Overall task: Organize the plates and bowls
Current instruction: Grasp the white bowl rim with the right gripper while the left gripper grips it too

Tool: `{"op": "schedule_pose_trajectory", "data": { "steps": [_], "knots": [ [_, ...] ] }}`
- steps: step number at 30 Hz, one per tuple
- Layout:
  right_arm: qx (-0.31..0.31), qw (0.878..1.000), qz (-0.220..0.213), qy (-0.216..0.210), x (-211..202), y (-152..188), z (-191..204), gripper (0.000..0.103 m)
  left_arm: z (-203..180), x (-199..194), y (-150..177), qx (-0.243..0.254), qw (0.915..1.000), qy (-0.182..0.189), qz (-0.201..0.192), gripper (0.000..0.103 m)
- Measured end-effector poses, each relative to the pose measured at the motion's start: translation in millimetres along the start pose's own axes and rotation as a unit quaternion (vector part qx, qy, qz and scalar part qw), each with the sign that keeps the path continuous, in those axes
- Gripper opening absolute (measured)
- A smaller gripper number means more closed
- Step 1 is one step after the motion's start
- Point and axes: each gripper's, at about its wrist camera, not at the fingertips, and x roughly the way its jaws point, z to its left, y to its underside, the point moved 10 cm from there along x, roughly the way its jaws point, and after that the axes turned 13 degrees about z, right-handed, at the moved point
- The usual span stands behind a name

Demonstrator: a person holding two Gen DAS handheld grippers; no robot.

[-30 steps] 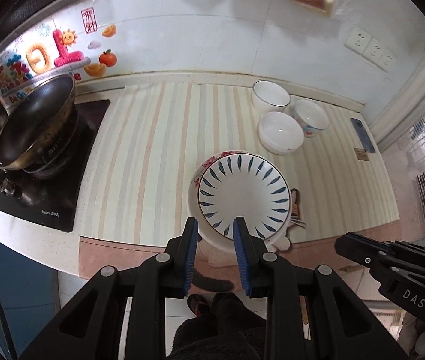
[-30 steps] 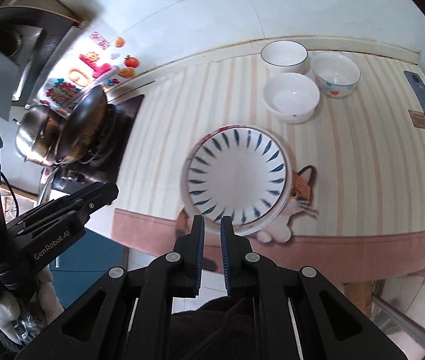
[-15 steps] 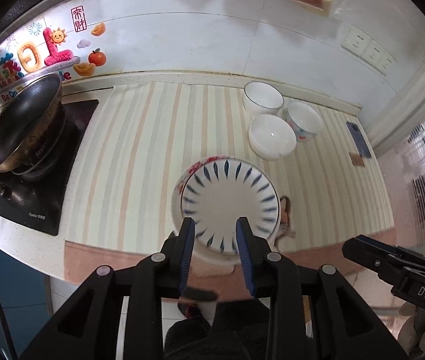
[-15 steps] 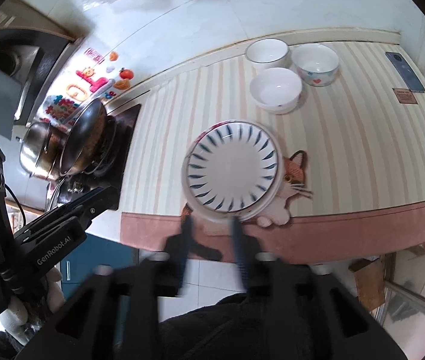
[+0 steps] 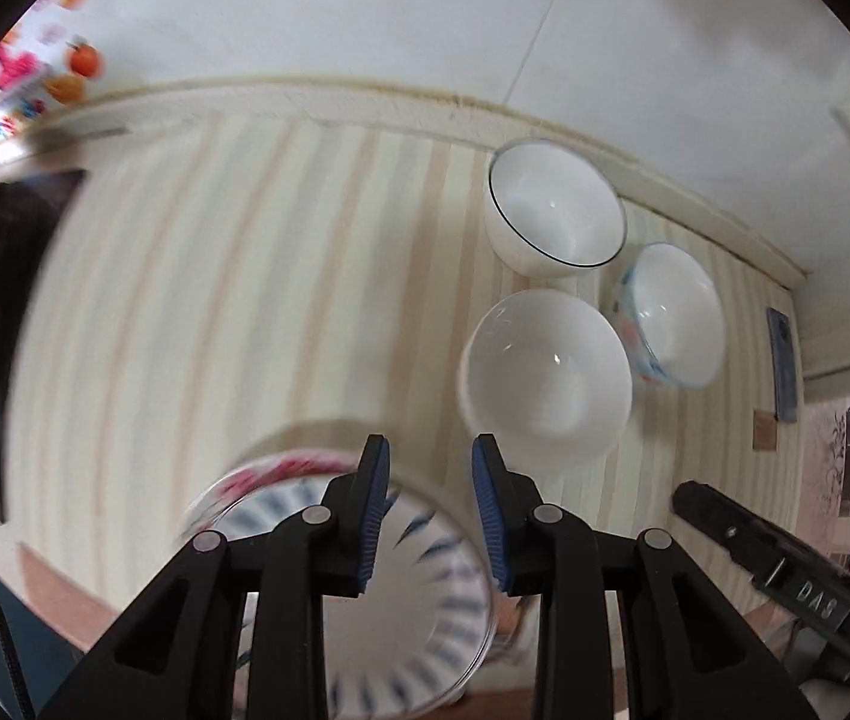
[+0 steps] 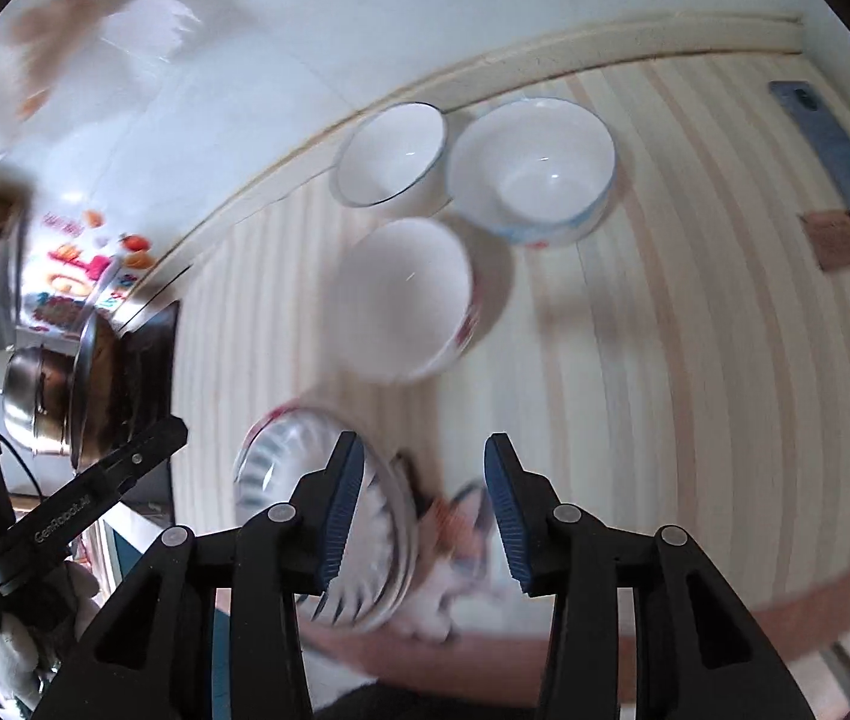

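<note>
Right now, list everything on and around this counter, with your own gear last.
Plates: stack of at least two, white with blue dashes over a red-patterned one, near counter edge.
Plain white bowl: one, nearest of the bowl cluster.
Dark-rimmed bowl: one, white, by the back wall.
Bowl with blue and red print: one, white, right of the cluster.
Striped mat: one, cream and tan, covers the counter.
Cat figure: one, orange and white, beside the plates.
Phone: one, blue-grey, far right.
Pans: metal, on the black cooktop, left.
Wall stickers: colourful, behind the cooktop.
Left hand-held gripper: black, blue pads, open.
Right hand-held gripper: same, open.
</note>
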Motion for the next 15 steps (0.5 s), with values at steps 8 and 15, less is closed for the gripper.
{"op": "schedule_pose_trajectory", "data": {
  "steps": [8, 15],
  "knots": [
    [-0.009, 0.998, 0.054, 0.003, 64.8, -65.3, -16.3, 0.044, -19.2, 67.8, -43.4, 0.019, 0.9984, 0.014, 0.052, 0.026],
    [-0.002, 0.999, 0.048, 0.020, 90.3, -77.1, -19.8, 0.017, -30.8, 69.7, -47.7, 0.048, 0.9981, 0.002, 0.038, 0.024]
  ]
}}
